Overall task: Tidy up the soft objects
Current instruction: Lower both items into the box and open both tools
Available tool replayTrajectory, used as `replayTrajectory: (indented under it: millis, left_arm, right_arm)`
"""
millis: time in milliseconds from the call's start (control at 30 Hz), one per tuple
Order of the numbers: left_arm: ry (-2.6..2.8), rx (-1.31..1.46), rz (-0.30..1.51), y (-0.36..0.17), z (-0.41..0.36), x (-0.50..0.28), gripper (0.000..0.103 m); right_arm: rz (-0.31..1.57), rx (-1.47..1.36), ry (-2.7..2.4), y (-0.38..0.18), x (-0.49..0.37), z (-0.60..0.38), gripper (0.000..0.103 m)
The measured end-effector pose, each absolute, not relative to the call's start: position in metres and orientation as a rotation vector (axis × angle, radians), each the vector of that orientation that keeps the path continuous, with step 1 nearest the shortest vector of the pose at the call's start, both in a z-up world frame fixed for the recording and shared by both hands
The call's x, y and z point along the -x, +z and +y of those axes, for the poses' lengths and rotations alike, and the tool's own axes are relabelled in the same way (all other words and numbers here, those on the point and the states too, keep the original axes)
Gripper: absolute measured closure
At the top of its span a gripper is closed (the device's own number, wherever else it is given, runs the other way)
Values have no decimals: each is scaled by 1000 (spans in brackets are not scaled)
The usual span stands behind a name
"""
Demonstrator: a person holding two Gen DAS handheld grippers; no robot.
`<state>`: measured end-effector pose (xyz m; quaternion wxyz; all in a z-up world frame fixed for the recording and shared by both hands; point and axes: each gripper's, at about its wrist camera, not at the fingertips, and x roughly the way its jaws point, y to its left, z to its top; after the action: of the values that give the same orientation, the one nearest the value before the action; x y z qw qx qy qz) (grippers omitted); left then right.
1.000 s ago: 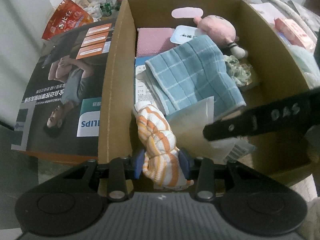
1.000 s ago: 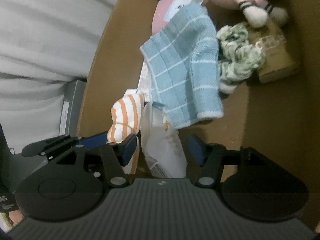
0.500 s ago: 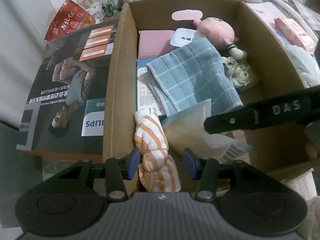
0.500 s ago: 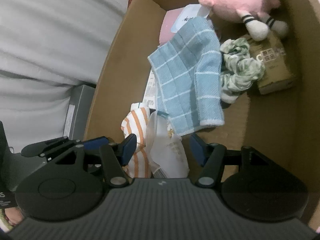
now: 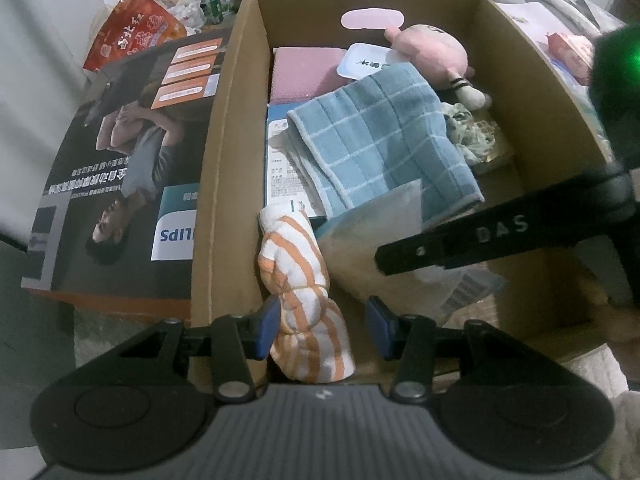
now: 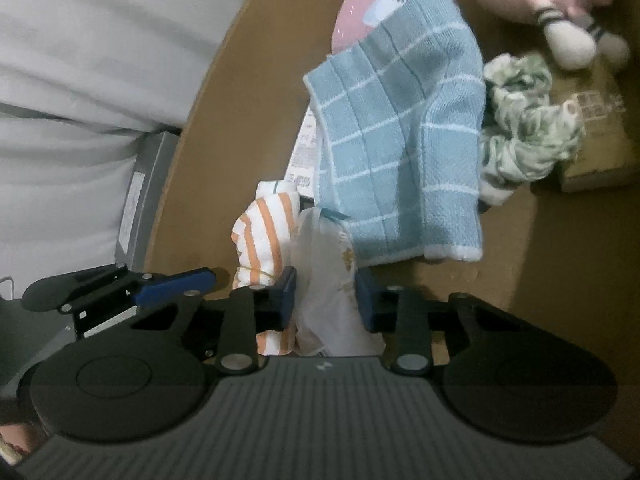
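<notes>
An orange-and-white striped rolled cloth lies in the near left corner of the cardboard box. My left gripper is open around its near end, no longer squeezing it. The cloth also shows in the right wrist view. My right gripper is open over a clear plastic packet, beside the striped cloth. A blue checked towel lies in the box's middle. A pink plush toy and a green-white scrunchie sit further back.
A pink folded cloth and a printed packet lie under the towel. A dark Philips box lies left of the cardboard box. A red snack bag and clutter sit behind. A brown carton is in the box's right corner.
My left gripper opened and let go of the striped cloth, which now rests in the box corner. My right gripper narrowed somewhat around the plastic packet and moved closer in.
</notes>
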<state>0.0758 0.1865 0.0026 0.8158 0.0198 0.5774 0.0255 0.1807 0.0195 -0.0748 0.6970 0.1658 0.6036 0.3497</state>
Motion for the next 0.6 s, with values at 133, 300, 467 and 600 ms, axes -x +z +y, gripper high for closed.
replayTrajectory:
  millis: [133,300,467,600]
  left_arm:
    - [52,-37,1239,1,187,-75,55]
    - [50,-26,1242,0,186,-75,55]
    - [41,4,1234,2,187,-74,55]
    - [39,-1,1218,7,185,-71,52]
  right_arm:
    - [1286,-408,751,-64,-174,5,75]
    - [1269,-441,719,-62,-175,-2,75]
    - [1365,-469,731,-78,-173,5,72]
    - [1361,-466,730,-76,-169,4,69]
